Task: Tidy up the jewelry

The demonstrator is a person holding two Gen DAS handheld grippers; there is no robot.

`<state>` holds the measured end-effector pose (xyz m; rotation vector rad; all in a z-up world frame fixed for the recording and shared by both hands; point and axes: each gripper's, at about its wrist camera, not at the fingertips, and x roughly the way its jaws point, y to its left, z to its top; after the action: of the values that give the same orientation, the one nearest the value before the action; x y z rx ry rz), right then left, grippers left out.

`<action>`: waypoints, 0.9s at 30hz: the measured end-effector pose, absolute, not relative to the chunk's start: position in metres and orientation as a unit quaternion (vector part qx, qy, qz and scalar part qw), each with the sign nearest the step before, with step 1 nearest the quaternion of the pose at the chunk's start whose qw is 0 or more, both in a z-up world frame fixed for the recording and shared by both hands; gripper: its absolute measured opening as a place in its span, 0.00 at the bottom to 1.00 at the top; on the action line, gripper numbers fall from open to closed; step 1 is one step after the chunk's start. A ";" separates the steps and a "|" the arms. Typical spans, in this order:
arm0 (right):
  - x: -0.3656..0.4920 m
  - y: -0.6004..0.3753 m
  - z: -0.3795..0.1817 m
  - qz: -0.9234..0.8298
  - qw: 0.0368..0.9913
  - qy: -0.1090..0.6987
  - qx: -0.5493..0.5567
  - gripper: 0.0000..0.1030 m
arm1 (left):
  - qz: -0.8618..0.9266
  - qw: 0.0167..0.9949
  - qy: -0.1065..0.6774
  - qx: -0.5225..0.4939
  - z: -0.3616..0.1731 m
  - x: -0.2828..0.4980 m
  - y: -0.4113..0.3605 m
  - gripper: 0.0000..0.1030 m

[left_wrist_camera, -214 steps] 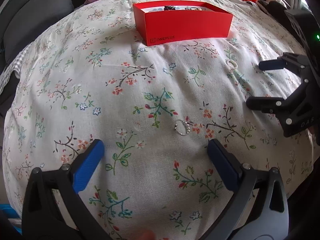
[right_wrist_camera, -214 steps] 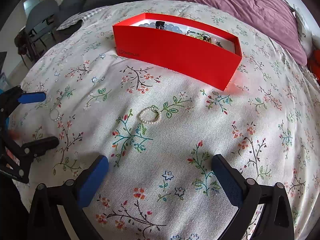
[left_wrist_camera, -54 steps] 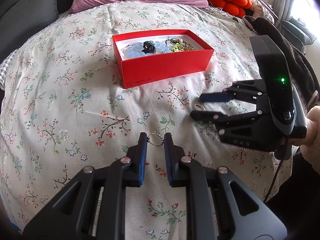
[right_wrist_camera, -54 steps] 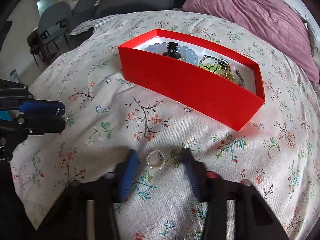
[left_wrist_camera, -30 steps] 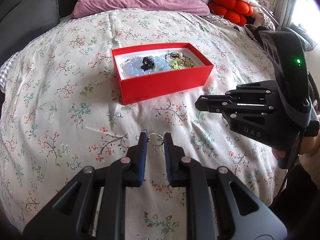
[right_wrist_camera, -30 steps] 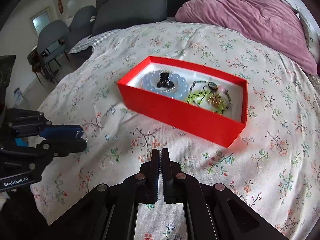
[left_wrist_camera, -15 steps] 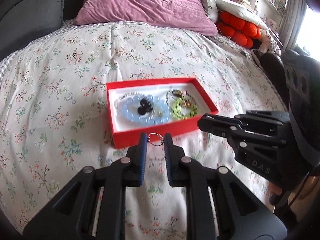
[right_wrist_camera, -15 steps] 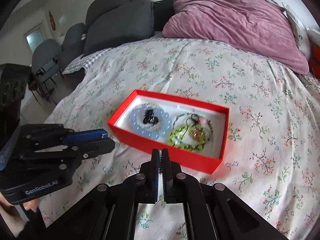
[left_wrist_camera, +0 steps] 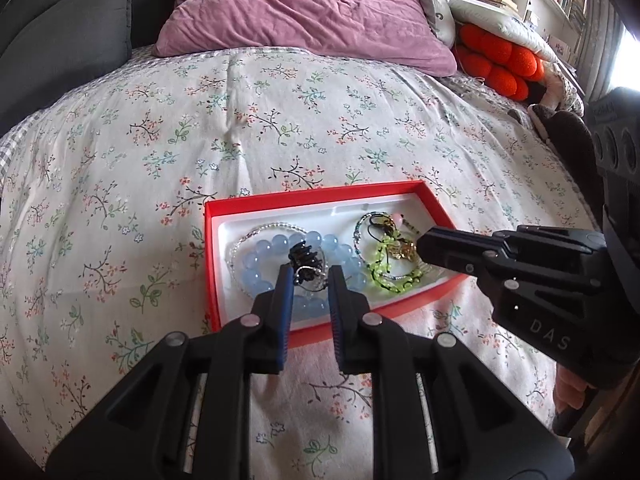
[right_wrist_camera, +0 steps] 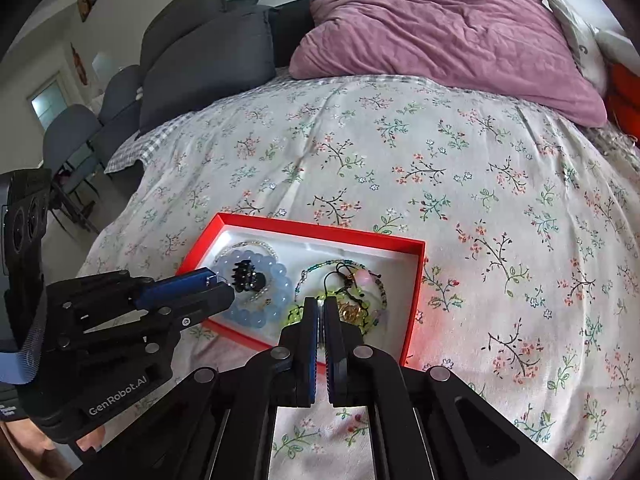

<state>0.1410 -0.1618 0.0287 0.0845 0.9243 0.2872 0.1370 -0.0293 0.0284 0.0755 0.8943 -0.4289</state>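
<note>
- Left wrist view: the left hand-held gripper (left_wrist_camera: 308,280) hangs over the near left part of a red jewelry box (left_wrist_camera: 212,276), which sits on a bed under a floral bedspread (left_wrist_camera: 120,184).
- Its blue-padded jaws stand narrowly apart, clamped on a small silver ring-shaped piece (left_wrist_camera: 310,279) that spans the gap. Judging by the task, it is held there to be dropped inside.
- Below it, in the box's white lining, lie a pale blue bead bracelet (left_wrist_camera: 256,258) and a black hair claw (left_wrist_camera: 304,254).
- The right hand-held gripper (left_wrist_camera: 424,248) comes in from the right, its tip over a tangle of green beaded jewelry (left_wrist_camera: 380,270) at the box's right end.
- A purple pillow (left_wrist_camera: 304,12) lies at the head of the bed.
- Right wrist view: the right hand-held gripper (right_wrist_camera: 321,304) has its jaws pressed together, and whatever they pinch is too small to make out.
- Its tip hovers above the green beads (right_wrist_camera: 296,312) and a gold-coloured piece (right_wrist_camera: 350,312), seemingly to add to that side.
- The left hand-held gripper (right_wrist_camera: 216,286) reaches in over the blue bracelet (right_wrist_camera: 280,280).
</note>
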 end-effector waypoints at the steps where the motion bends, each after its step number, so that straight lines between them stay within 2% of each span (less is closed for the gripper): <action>1: 0.141 -0.162 0.029 0.140 0.886 0.441 0.041 0.04 | -0.204 0.880 0.427 0.038 0.029 0.137 -0.030 0.18; 3: 0.142 -0.163 0.032 0.145 0.888 0.433 0.044 0.08 | -0.204 0.880 0.426 0.043 0.030 0.136 -0.031 0.22; 5: 0.142 -0.164 0.033 0.146 0.887 0.435 0.046 0.11 | -0.203 0.881 0.424 0.047 0.031 0.135 -0.031 0.39; 7: 0.143 -0.165 0.034 0.143 0.886 0.439 0.046 0.11 | -0.198 0.884 0.419 0.051 0.034 0.133 -0.030 0.50; 9: 0.143 -0.167 0.034 0.137 0.885 0.443 0.042 0.14 | -0.196 0.886 0.417 0.049 0.038 0.130 -0.028 0.53; 11: 0.140 -0.170 0.035 0.133 0.885 0.445 0.040 0.21 | -0.192 0.887 0.418 0.047 0.043 0.128 -0.025 0.62; 12: 0.138 -0.172 0.036 0.131 0.885 0.445 0.040 0.34 | -0.190 0.887 0.420 0.045 0.045 0.127 -0.022 0.65; 13: 0.136 -0.175 0.037 0.128 0.885 0.445 0.043 0.58 | -0.187 0.885 0.424 0.041 0.047 0.125 -0.019 0.70; 14: 0.130 -0.178 0.039 0.123 0.888 0.441 0.050 0.69 | -0.183 0.884 0.429 0.037 0.048 0.124 -0.017 0.73; 15: 0.125 -0.181 0.041 0.117 0.890 0.436 0.054 0.76 | -0.177 0.881 0.437 0.033 0.049 0.121 -0.013 0.75; 17: 0.116 -0.183 0.045 0.106 0.889 0.443 0.041 0.75 | -0.165 0.878 0.449 0.028 0.050 0.116 -0.008 0.81; 19: 0.106 -0.183 0.050 0.088 0.890 0.447 0.020 0.77 | -0.144 0.872 0.467 0.027 0.049 0.110 -0.003 0.83; 21: 0.101 -0.182 0.054 0.066 0.887 0.456 0.010 0.85 | -0.129 0.865 0.485 0.031 0.046 0.105 -0.002 0.89; 23: 0.097 -0.179 0.058 0.057 0.880 0.471 0.005 0.96 | -0.107 0.857 0.503 0.044 0.044 0.099 -0.003 0.98; 24: 0.093 -0.176 0.060 0.052 0.878 0.476 -0.002 1.00 | -0.098 0.855 0.507 0.053 0.044 0.096 -0.003 0.99; 27: 0.082 -0.164 0.066 0.031 0.870 0.491 -0.038 1.00 | -0.076 0.853 0.512 0.069 0.048 0.084 0.000 0.99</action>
<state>0.0816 -0.1635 0.0656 -0.0805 1.0272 0.0653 0.0837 0.0000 0.0484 0.1451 1.0768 -0.1602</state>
